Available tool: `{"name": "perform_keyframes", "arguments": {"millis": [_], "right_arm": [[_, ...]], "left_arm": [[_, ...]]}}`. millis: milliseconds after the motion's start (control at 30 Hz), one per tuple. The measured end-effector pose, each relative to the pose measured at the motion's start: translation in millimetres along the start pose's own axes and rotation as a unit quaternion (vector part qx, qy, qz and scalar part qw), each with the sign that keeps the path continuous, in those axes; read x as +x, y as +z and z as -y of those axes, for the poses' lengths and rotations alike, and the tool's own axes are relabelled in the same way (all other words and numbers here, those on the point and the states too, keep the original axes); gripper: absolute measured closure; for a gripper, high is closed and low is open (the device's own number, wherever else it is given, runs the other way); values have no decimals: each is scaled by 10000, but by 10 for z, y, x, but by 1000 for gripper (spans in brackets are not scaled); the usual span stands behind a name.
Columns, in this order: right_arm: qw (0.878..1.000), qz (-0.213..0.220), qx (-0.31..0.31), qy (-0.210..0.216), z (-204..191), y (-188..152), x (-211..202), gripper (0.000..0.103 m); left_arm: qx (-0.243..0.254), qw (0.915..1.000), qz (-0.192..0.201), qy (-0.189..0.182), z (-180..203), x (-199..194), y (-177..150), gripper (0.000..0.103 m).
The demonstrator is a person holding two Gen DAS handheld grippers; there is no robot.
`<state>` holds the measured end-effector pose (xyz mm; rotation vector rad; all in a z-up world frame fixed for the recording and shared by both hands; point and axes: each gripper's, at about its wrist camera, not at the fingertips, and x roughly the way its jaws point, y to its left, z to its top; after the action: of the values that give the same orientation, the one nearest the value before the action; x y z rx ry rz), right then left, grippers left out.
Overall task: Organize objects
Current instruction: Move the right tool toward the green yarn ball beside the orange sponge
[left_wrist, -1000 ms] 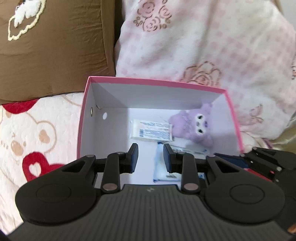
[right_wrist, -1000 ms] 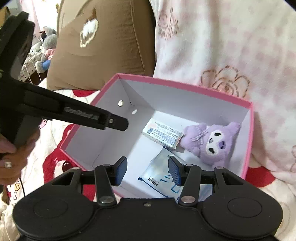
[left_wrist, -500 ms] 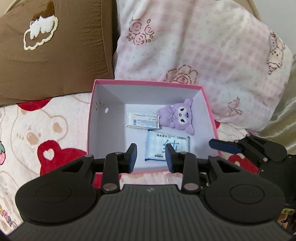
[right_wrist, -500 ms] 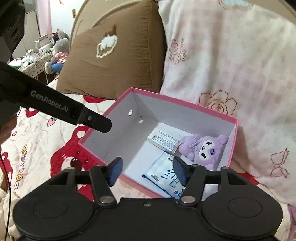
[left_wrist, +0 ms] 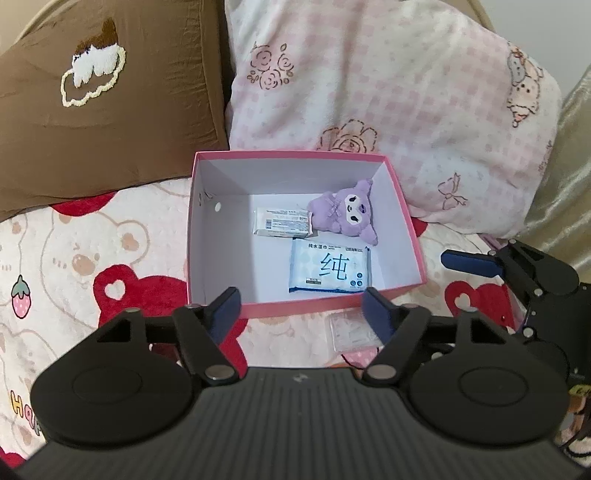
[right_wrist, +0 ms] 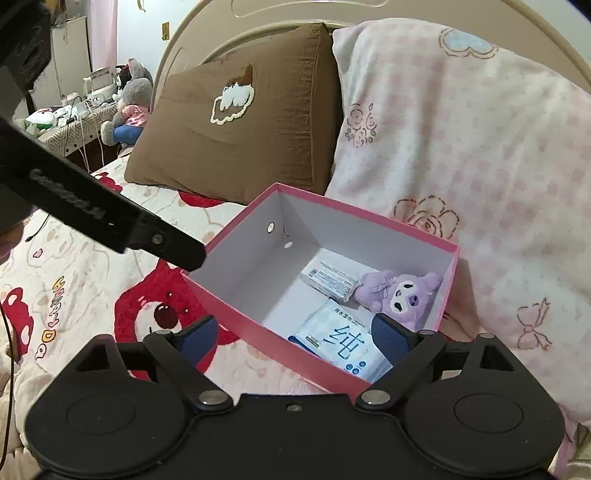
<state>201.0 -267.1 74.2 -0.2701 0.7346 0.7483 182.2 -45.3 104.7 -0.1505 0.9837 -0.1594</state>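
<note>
Brown pillow (left_wrist: 107, 110), pink pillow (left_wrist: 388, 103) behind box (left_wrist: 295, 157).

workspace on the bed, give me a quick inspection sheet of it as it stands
surface: bedspread with red bear print.
job's things: pink box open, holding a wet wipes pack, a white carton and a purple plush.
clutter: clear packet on the bedspread in front of the box.
grippers: left gripper and right gripper both opening, nothing between the jaws.
cables: thin black cord at the left edge; white cables on a far desk.
surroundings: brown pillow, pink pillow, headboard.
</note>
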Motion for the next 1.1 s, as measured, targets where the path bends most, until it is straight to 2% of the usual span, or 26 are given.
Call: {"name": "perform_keyframes", "arguments": {"millis": [100,400,533,800,1100], "right_arm": [[9999,22,18,106,-28,-34,-98,10],[9994,162,-285,60,-189,-117,-470,10],[9996,183,-131,159,-207,-241,-566,3],[9996,-121,27,266,-285,-555,-631,3],[9983,-328,-138,457,-390,-693,-737,3]], "left_arm": [[103,9999,15,-40,33,-82,-64,22],[317,9995,-20,-84,67,-262,-239,7],[332,9993,-121,-124,61,-264,-363,4],[240,9985,-419,-274,51,-200,-579,2],[319,9975,-541,-329,106,-167,-738,0]]}}
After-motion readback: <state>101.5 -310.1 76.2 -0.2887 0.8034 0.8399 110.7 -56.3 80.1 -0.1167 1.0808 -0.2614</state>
